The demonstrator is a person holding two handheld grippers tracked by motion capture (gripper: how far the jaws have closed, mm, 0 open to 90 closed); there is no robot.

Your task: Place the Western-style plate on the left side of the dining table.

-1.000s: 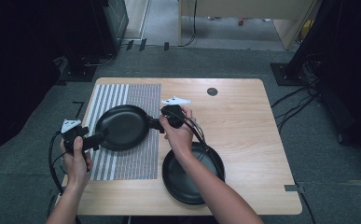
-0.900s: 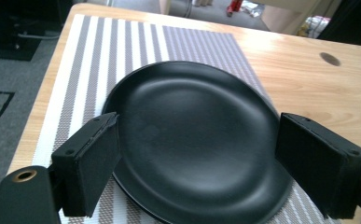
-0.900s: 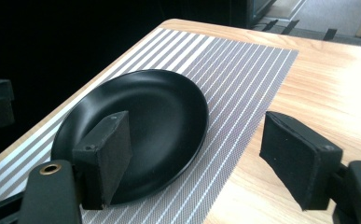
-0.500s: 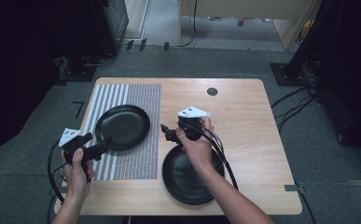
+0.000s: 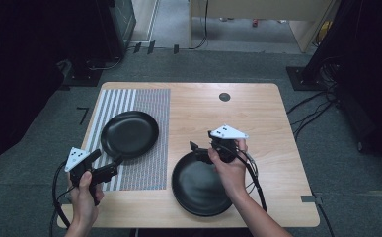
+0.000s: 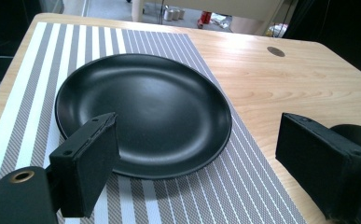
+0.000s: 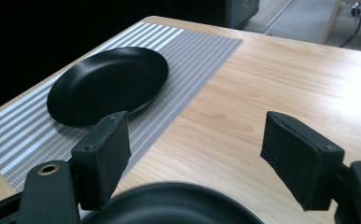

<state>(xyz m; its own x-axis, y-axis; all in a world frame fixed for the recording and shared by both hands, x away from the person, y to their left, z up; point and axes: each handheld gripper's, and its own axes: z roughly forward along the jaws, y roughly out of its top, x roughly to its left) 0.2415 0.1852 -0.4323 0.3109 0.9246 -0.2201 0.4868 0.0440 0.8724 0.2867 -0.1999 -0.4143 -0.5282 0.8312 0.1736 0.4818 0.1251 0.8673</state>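
A black plate [image 5: 129,134] lies on the striped placemat [image 5: 144,106] at the table's left. My left gripper [image 5: 113,165] hovers just off that plate's near-left rim, open and holding nothing. In the left gripper view the plate [image 6: 145,112] lies beyond my parted jaws [image 6: 197,123]. A second black plate [image 5: 201,185] rests on bare wood at the near right. My right gripper [image 5: 196,152] is open above its far rim and points left. In the right gripper view that rim [image 7: 178,205] lies below the parted jaws [image 7: 197,121], and the plate on the mat [image 7: 108,84] is farther off.
The wooden table [image 5: 257,113] has a round cable hole [image 5: 224,97] near its far edge. Bare wood stretches across the middle and right. Cables [image 5: 317,106] run over the floor to the right, and dark equipment [image 5: 99,29] stands beyond the far-left corner.
Both grippers held the plate over the mat by its sides. It now lies on the mat, let go. The left gripper drew back to the near left, the right over the second plate.
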